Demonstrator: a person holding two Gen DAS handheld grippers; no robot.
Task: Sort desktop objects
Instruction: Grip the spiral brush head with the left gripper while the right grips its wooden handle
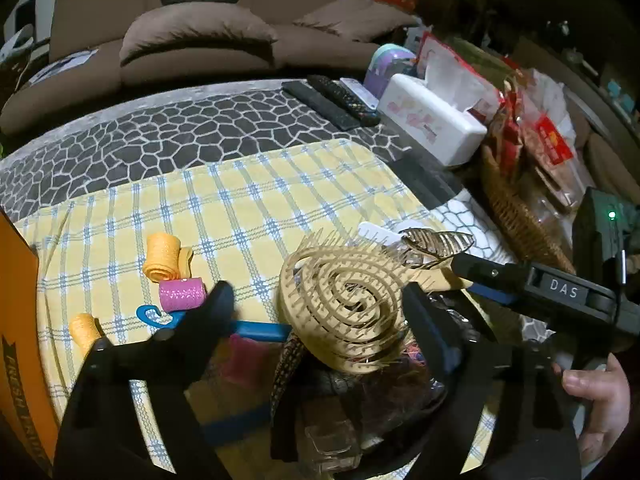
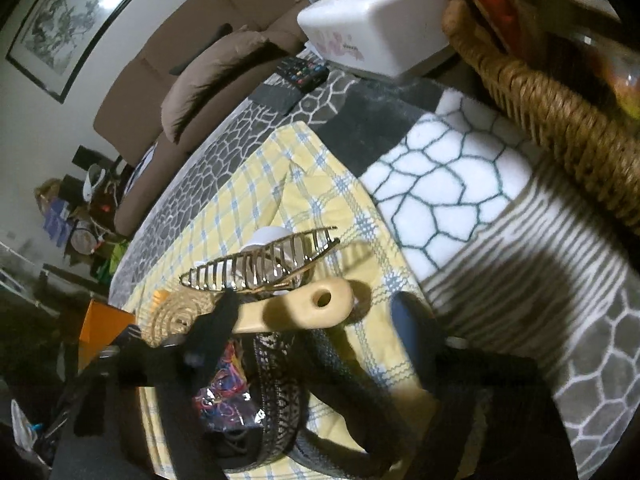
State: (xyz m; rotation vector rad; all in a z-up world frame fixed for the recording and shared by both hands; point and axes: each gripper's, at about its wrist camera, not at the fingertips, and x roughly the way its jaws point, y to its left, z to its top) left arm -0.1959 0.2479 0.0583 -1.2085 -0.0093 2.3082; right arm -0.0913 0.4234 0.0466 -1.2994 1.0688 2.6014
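A tan spiral hairbrush lies over a pile of hair things on the yellow checked cloth; its wooden handle shows in the right wrist view. A gold hair claw rests just beyond the brush. My left gripper is open, its fingers either side of the brush head. My right gripper is open around the handle and also shows from the left wrist view. Orange and pink hair rollers and a blue hook lie to the left.
An orange box stands at the left edge. Remotes, a white tissue box and a wicker basket of snacks crowd the far right. A headband and coloured bands lie under the brush.
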